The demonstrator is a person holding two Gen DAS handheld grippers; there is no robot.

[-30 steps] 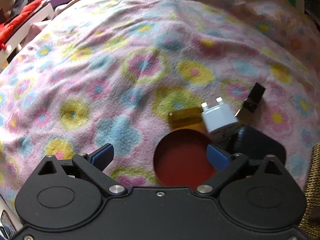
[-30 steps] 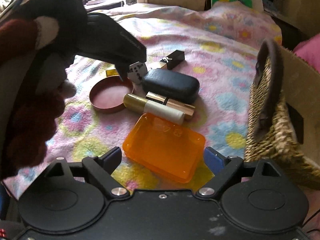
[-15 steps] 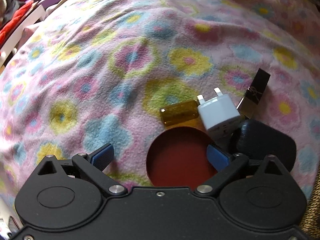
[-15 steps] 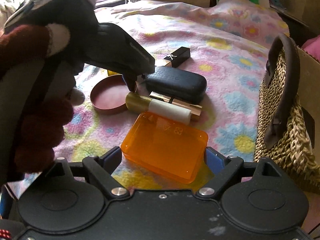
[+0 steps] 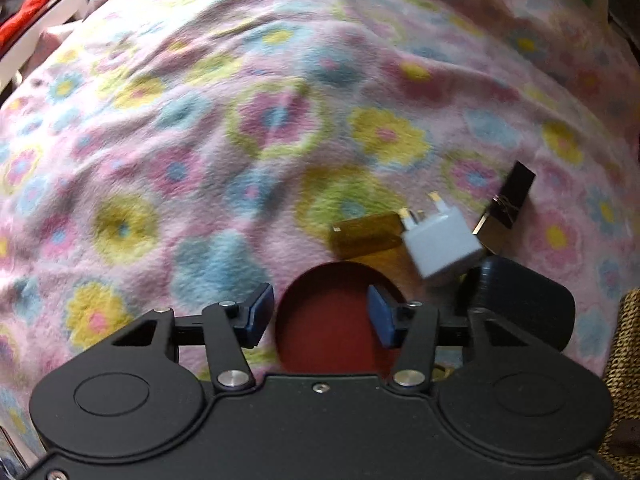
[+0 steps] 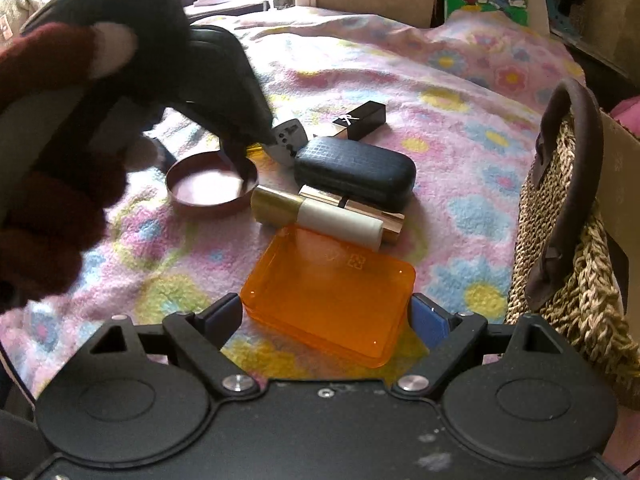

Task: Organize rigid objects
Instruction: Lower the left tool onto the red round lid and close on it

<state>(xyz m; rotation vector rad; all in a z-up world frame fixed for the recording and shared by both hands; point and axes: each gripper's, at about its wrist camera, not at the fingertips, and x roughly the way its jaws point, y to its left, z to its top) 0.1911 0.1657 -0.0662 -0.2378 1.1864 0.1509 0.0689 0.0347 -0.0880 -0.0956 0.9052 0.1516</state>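
Left wrist view: the left tool (image 5: pixel 320 314) hangs steeply over a flowered fleece blanket (image 5: pixel 248 128), its jaws closing around the near part of a round red lid (image 5: pixel 324 320). One blue pad sits inside the rim, the other just outside it; whether either presses the rim cannot be told. The lid lies open side up, shallow and dull red, its near edge cut off by the tool body. Just beyond it lie an amber bottle (image 5: pixel 366 230), a white plug adapter (image 5: pixel 440 246), a black lipstick box (image 5: pixel 510 200) and a black case (image 5: pixel 520 300), partly hidden by the tool.

Right wrist view: the right tool (image 6: pixel 326 320) stands with jaws wide, an orange translucent box (image 6: pixel 332 292) lying flat between its pads; contact cannot be made out. Beyond the box lie a gold-and-white tube (image 6: pixel 316 216), a rose-gold tube (image 6: pixel 352 208), the black case (image 6: pixel 356 172) and the red lid (image 6: pixel 208 190), where the left tool (image 6: pixel 236 156) reaches in, gripped by a gloved hand (image 6: pixel 60 184). A woven basket (image 6: pixel 572 248) stands at the right edge, cut off.
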